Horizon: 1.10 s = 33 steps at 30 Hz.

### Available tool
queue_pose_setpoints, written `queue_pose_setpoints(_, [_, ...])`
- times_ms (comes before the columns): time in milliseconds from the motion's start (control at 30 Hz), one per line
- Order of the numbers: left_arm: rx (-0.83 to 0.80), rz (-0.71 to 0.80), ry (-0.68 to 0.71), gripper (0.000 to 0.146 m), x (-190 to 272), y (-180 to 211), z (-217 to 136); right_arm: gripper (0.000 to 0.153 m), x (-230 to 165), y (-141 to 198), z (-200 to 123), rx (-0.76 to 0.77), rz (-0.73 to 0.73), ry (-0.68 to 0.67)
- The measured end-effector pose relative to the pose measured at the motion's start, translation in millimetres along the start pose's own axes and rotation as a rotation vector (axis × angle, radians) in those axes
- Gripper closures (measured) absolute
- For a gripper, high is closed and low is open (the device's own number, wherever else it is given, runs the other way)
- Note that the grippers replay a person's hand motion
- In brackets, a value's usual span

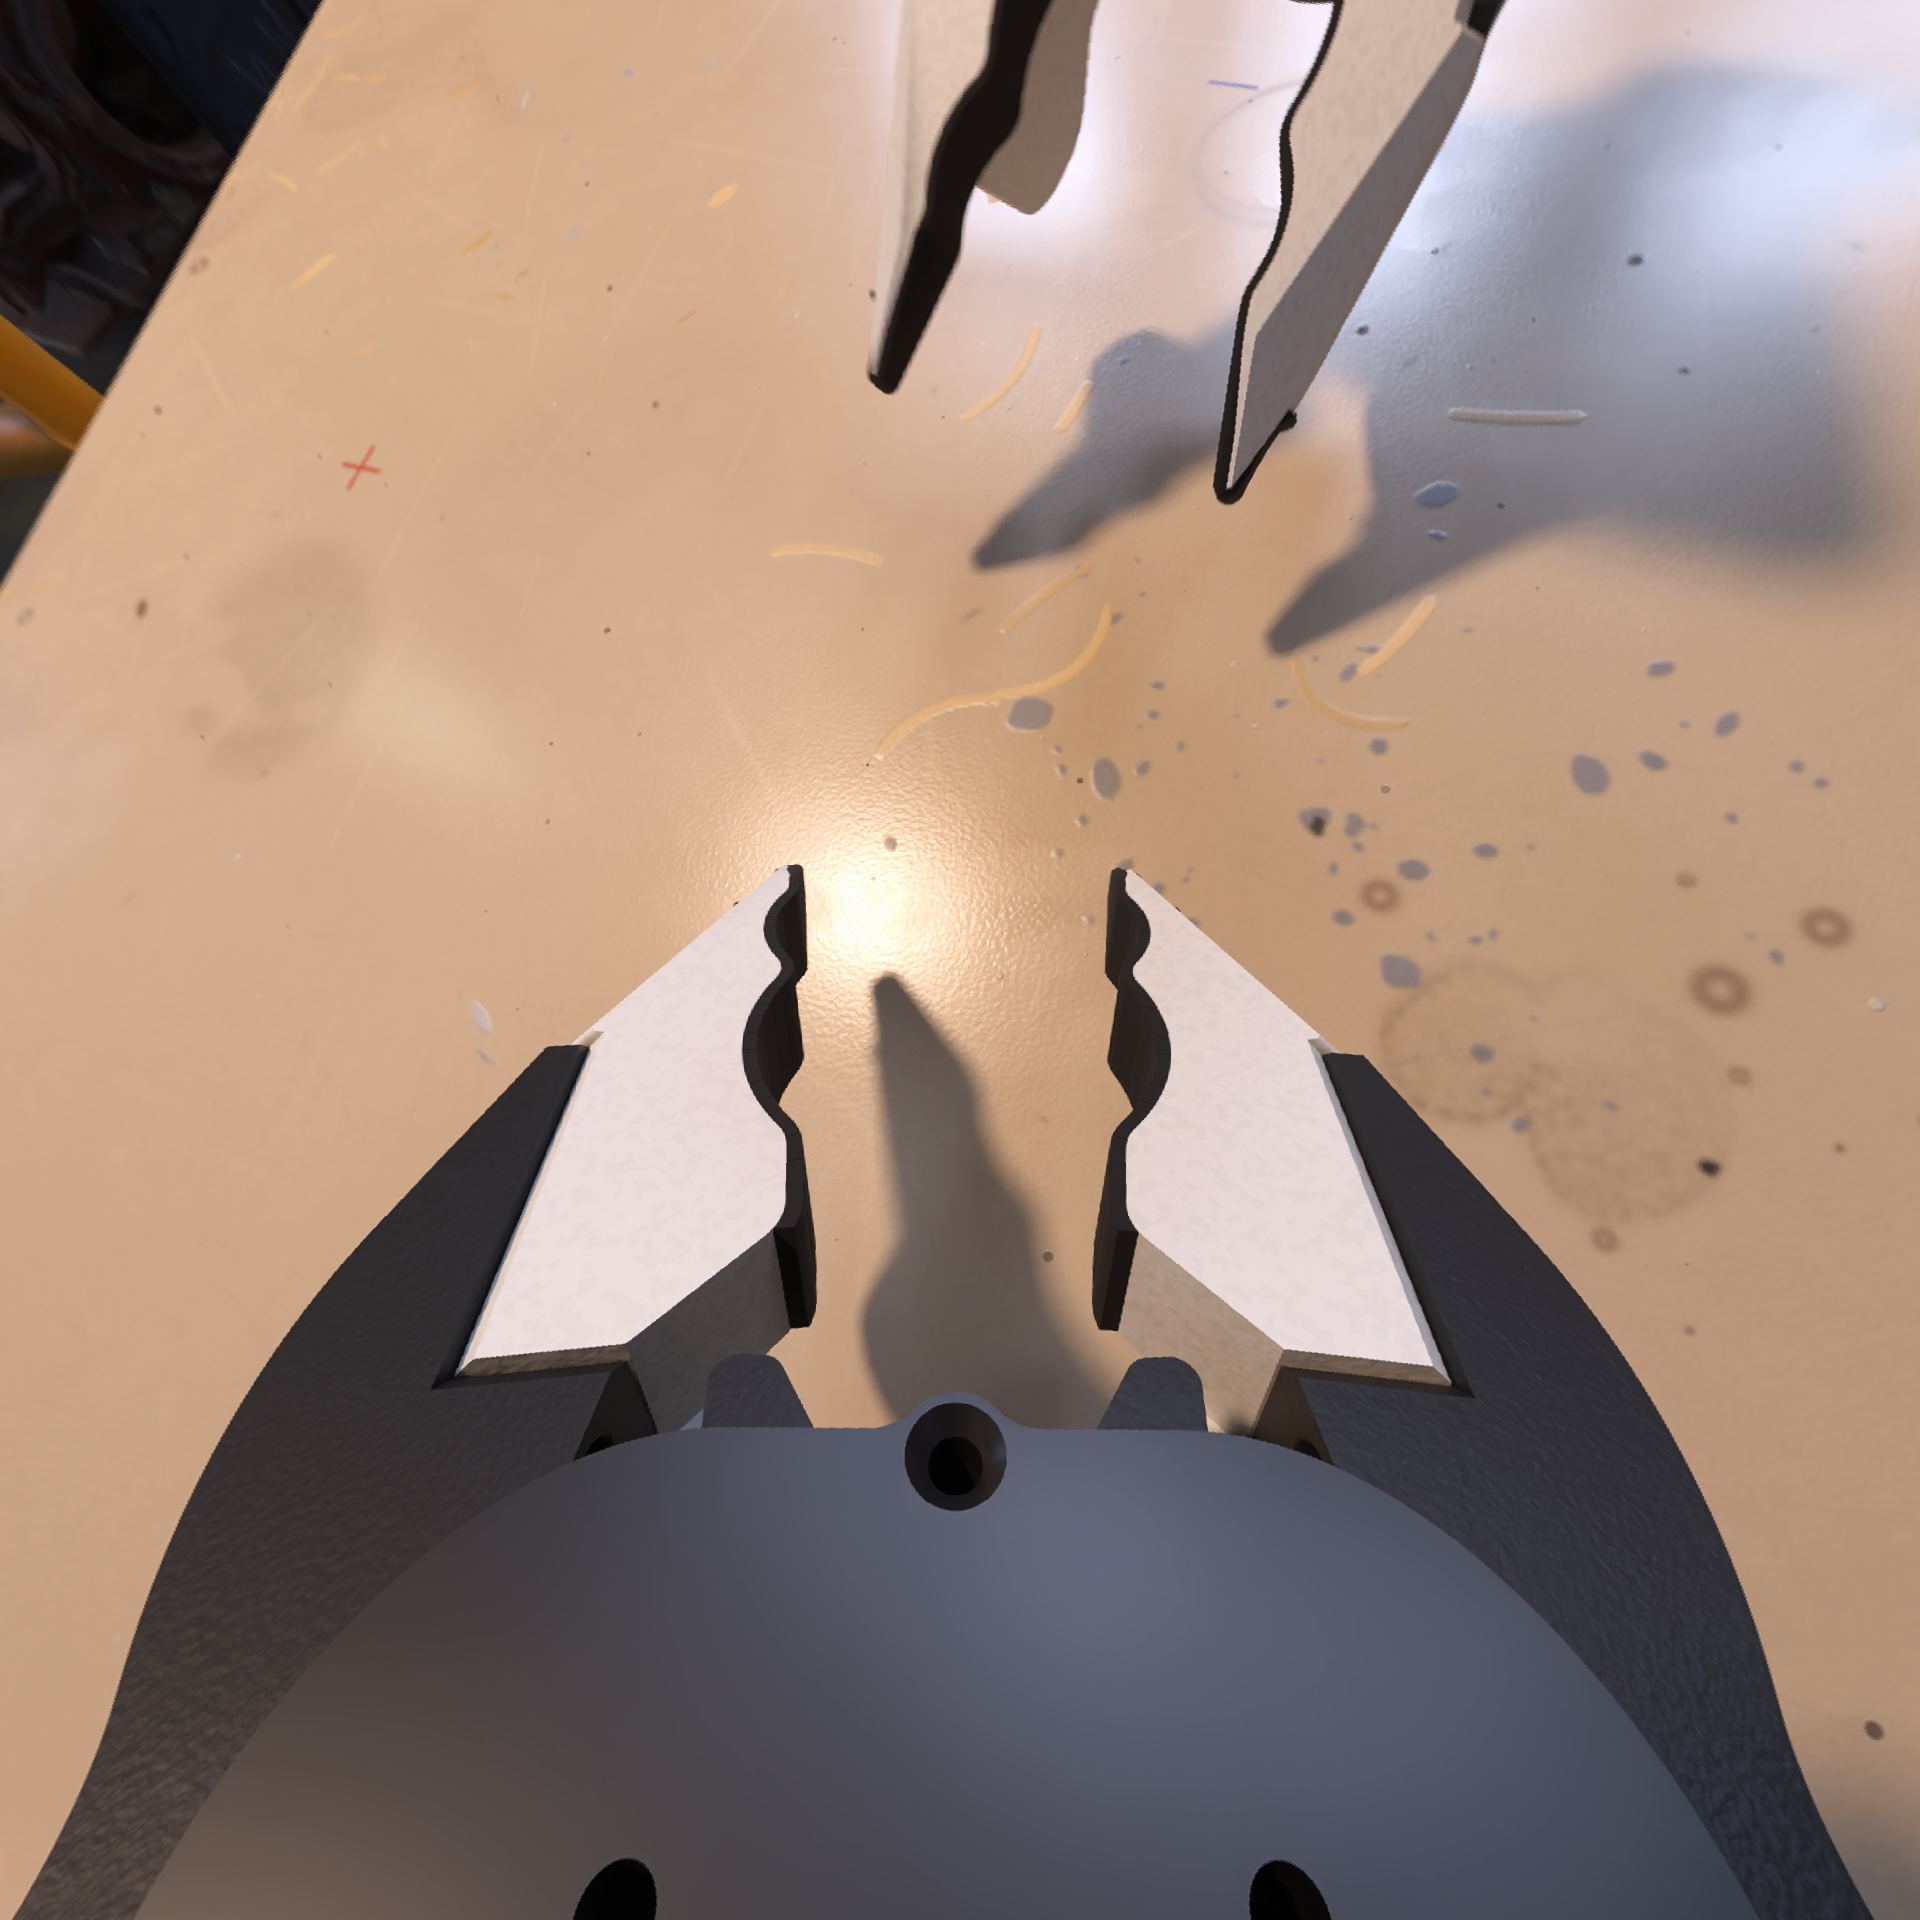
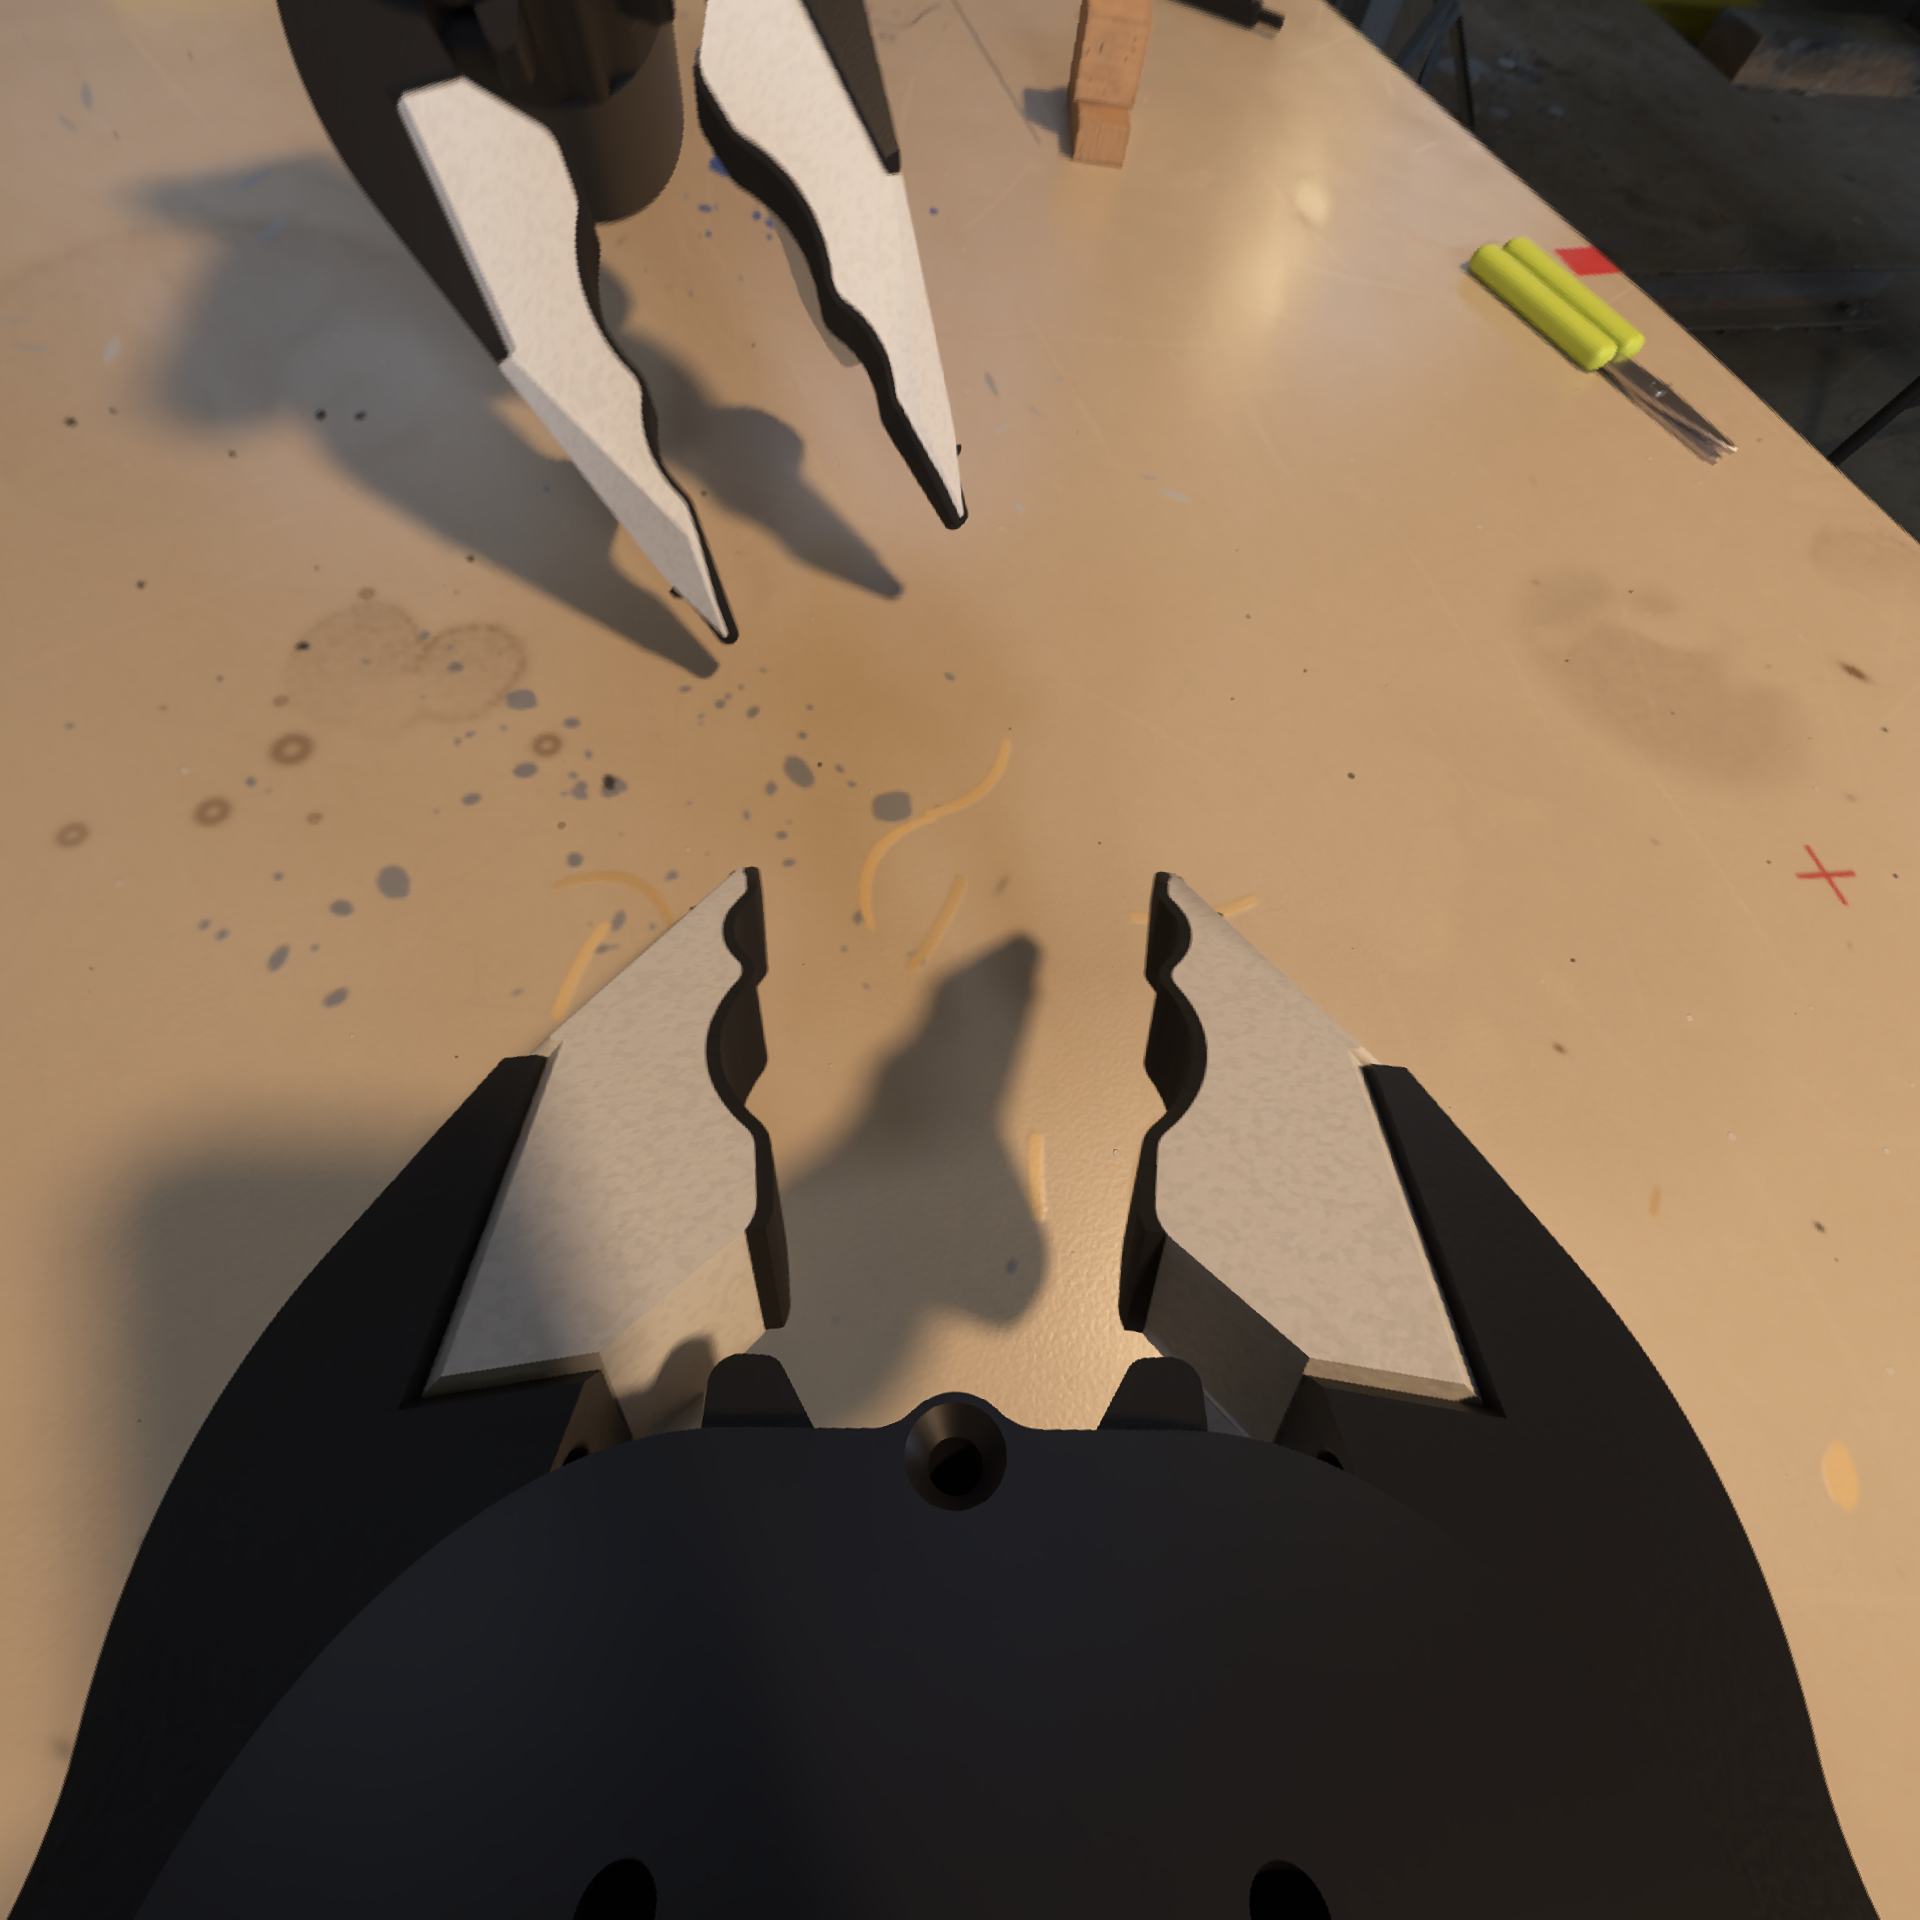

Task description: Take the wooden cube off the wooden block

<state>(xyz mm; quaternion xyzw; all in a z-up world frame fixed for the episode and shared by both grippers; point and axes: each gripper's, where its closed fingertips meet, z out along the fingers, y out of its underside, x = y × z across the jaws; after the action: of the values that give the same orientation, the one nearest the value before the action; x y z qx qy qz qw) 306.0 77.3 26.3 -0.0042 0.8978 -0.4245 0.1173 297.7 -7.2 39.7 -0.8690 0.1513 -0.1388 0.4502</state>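
A tall light wooden piece (image 2: 1107, 88) stands on the table at the far top of the right wrist view. The frame edge cuts off its top, so I cannot tell cube from block. It does not show in the left wrist view. My right gripper (image 2: 956, 878) is open and empty, low over the tan table (image 2: 1351, 675), far short of the wood. My left gripper (image 1: 956, 883) is open and empty over the table. The two grippers face each other: the left gripper (image 2: 841, 577) shows at the upper left of the right wrist view, the right gripper (image 1: 1058, 438) at the top of the left wrist view.
A yellow-green handled tool (image 2: 1553, 301) with thin metal blades lies near the table's right edge, beside a red tape patch (image 2: 1588, 260). A red cross mark (image 2: 1825, 875) is at the right. The table (image 1: 468, 675) carries stains and scratches; its left edge drops off (image 1: 125, 343).
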Motion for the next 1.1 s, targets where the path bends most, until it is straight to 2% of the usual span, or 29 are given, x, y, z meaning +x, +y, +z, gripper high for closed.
queue_pose_setpoints(200, [0.053, 0.054, -0.039, 0.067, 0.8, -5.3, -4.7, 0.048, 2.1, -4.2, -4.2, 0.049, -0.003, 0.031])
queue_pose_setpoints(333, [0.122, 0.067, -0.064, 0.054, 0.1, -11.8, -11.5, 0.040, 0.7, -5.8, -6.3, 0.066, -0.015, 0.032])
queue_pose_setpoints(500, [0.199, 0.120, -0.087, 0.055, 3.5, -18.6, -19.2, 0.049, -1.6, -10.6, -11.4, 0.119, -0.024, 0.013])
queue_pose_setpoints(633, [0.236, 0.131, -0.088, 0.058, 4.8, -22.0, -23.2, 0.067, -7.0, -11.2, -12.7, 0.128, -0.048, -0.015])
queue_pose_setpoints(700, [0.259, 0.117, -0.091, 0.061, 3.3, -24.2, -25.9, 0.083, -14.3, -12.5, -14.4, 0.137, -0.081, -0.053])
queue_pose_setpoints(800, [0.342, 0.098, -0.124, 0.065, -0.7, -31.5, -36.0, 0.111, -40.0, -28.7, -26.0, 0.254, -0.150, -0.177])
queue_pose_setpoints(900, [0.488, 0.058, -0.201, 0.071, -10.1, -41.5, -55.9, 0.114, -89.4, -70.1, -63.4, 0.612, -0.092, -0.548])
queue_pose_setpoints(967, [0.613, -0.020, -0.300, 0.073, -23.4, -46.6, -76.1, 0.105, -106.1, -85.4, -84.5, 0.800, -0.009, -0.742])
queue_pose_setpoints(1033, [0.717, -0.136, -0.400, 0.074, -36.6, -47.0, -99.4, 0.091, -110.2, -87.0, -86.3, 0.813, 0.043, -0.794])
queue_pose_setpoints(1100, [0.666, -0.253, -0.425, 0.073, -41.8, -38.4, -116.3, 0.075, -111.8, -86.2, -83.9, 0.787, 0.060, -0.804])
